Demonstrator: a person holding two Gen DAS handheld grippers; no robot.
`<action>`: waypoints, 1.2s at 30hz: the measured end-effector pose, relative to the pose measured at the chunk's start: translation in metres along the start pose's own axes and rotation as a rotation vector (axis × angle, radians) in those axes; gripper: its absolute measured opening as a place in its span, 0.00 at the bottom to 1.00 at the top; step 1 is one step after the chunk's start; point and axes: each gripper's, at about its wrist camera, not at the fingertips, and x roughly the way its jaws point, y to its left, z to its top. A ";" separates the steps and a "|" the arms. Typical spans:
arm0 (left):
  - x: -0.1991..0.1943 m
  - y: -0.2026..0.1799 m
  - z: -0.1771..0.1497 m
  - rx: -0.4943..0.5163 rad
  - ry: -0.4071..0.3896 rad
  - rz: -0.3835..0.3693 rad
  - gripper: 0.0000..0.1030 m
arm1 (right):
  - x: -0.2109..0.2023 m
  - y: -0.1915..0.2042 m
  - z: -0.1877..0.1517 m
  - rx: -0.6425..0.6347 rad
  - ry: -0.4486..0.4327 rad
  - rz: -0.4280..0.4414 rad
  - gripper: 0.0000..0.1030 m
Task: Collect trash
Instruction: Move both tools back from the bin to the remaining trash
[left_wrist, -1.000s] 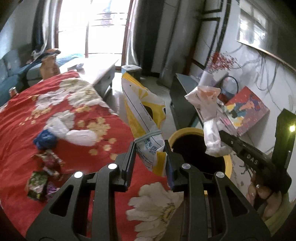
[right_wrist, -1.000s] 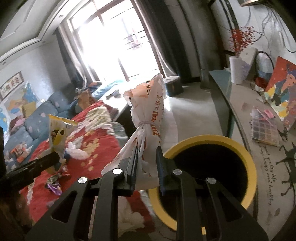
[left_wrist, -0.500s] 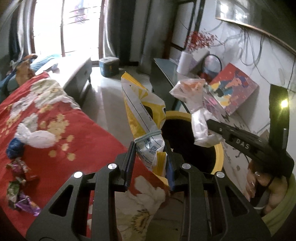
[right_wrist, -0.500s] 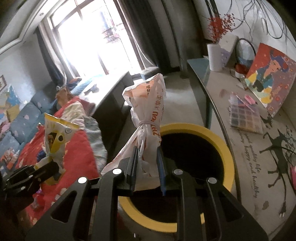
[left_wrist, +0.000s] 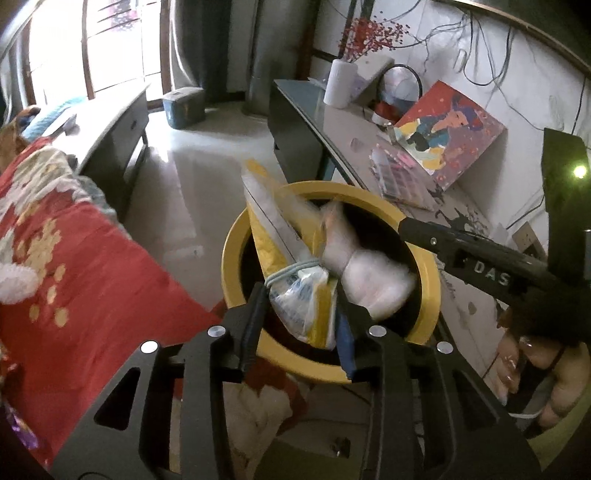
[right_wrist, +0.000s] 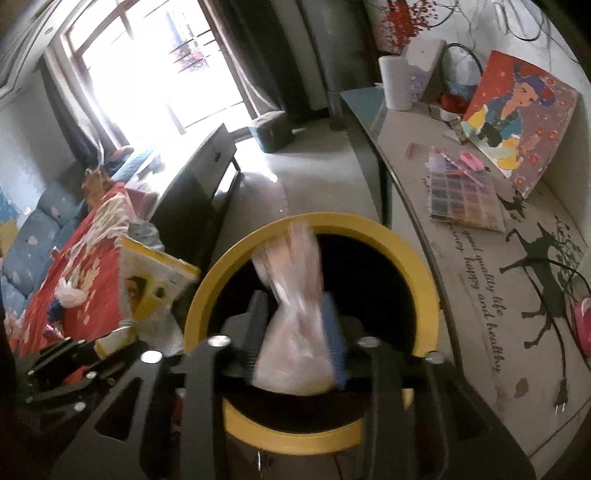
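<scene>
only in the left wrist view are the person's fingers (left_wrist: 532, 365) seen, wrapped on the handle of the right gripper (right_wrist: 295, 336); only in the right wrist view is the printed front of the yellow snack bag (right_wrist: 147, 284) shown. the yellow snack bag (left_wrist: 295, 273), tied with a band, is seen between the parted jaws of the left gripper (left_wrist: 301, 321); whether it is pinched cannot be told. the blurred pink plastic bag (right_wrist: 295, 332) is seen between the right gripper's jaws, which stand apart; contact cannot be told. both bags are held over the mouth of the yellow bin (right_wrist: 417, 266). a red floral blanket (left_wrist: 74, 266) is seen left of the bin (left_wrist: 428, 288), and a side table (right_wrist: 480, 266) with a painting (right_wrist: 517, 118) to its right.
</scene>
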 end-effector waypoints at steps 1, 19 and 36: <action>0.000 -0.001 0.002 0.005 -0.008 -0.003 0.33 | -0.002 -0.002 0.001 0.007 -0.009 -0.001 0.46; -0.069 0.048 0.012 -0.184 -0.148 0.079 0.89 | -0.044 0.037 0.014 -0.043 -0.144 0.091 0.80; -0.159 0.124 -0.022 -0.368 -0.293 0.239 0.89 | -0.070 0.132 0.001 -0.192 -0.179 0.268 0.82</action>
